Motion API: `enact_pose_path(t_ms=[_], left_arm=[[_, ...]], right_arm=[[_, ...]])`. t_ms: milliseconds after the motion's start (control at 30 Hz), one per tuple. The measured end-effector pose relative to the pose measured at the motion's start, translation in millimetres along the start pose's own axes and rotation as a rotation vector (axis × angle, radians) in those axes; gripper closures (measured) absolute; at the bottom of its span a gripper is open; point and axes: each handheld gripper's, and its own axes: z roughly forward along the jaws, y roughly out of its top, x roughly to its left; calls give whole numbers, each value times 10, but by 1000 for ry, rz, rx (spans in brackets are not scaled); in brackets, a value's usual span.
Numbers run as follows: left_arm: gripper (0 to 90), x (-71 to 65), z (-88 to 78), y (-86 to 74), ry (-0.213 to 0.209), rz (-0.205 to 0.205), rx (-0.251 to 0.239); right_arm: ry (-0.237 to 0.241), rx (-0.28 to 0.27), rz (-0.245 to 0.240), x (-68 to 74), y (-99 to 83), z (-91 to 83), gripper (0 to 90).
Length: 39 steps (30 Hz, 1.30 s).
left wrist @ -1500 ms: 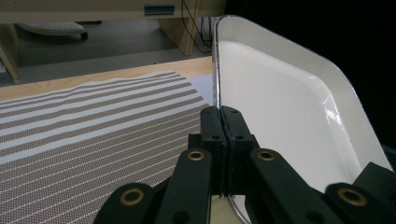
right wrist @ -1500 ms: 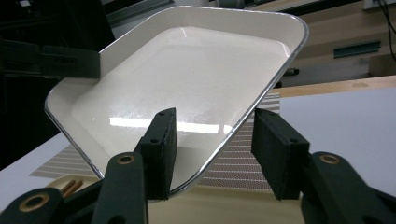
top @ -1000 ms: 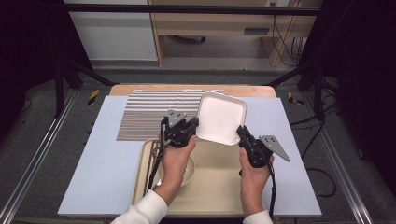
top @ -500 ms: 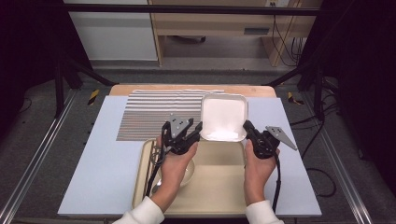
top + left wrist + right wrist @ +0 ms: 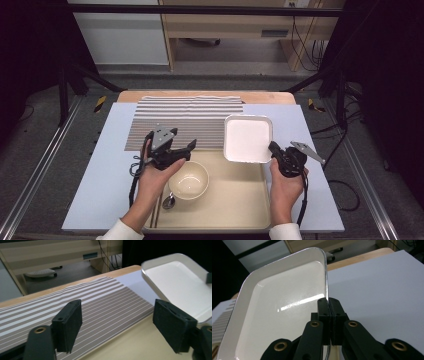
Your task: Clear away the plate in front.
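Both grippers black. Left gripper: grey three-cornered plate on top with small dark screw heads, black cable looping down beside the wrist. Its pads are thick dark rectangular blocks on matt black arms with brass-ringed pivot holes. Right gripper: same grey plate, black cable trailing along the forearm. Right pads carry small recessed screws; brass eyelets at the links. White sleeve cuffs on both arms

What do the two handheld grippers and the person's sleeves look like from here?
Both the left gripper and the right gripper are black, with flat rectangular pads, brass-coloured pivot pins, a grey three-cornered plate on top and a black trailing cable. The sleeves are white.
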Motion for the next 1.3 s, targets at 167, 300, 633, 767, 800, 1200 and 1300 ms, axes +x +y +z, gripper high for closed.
enact_pose_path(t_ms=[167,300,633,767,800,1200,1300], left_arm=[[185,265,-189,-90,90,11,2],[183,405,-308,-109,119,-3,2],[160,698,-569,-203,205,-44,0],[160,788,-644,-211,214,-75,-16],[160,799,-663,-207,221,-79,-21],[166,923,-746,-229,244,-108,-32],[167,936,-750,-238,246,-115,-32]], right_arm=[[-42,49,-49,-7,-71,-104,891],[-46,91,-59,-38,-176,-201,891],[-6,182,-46,-32,-420,-358,891],[1,188,-47,-3,-474,-383,890],[2,190,-45,5,-487,-389,890],[13,235,-51,66,-673,-400,890],[15,250,-39,76,-710,-396,889]])
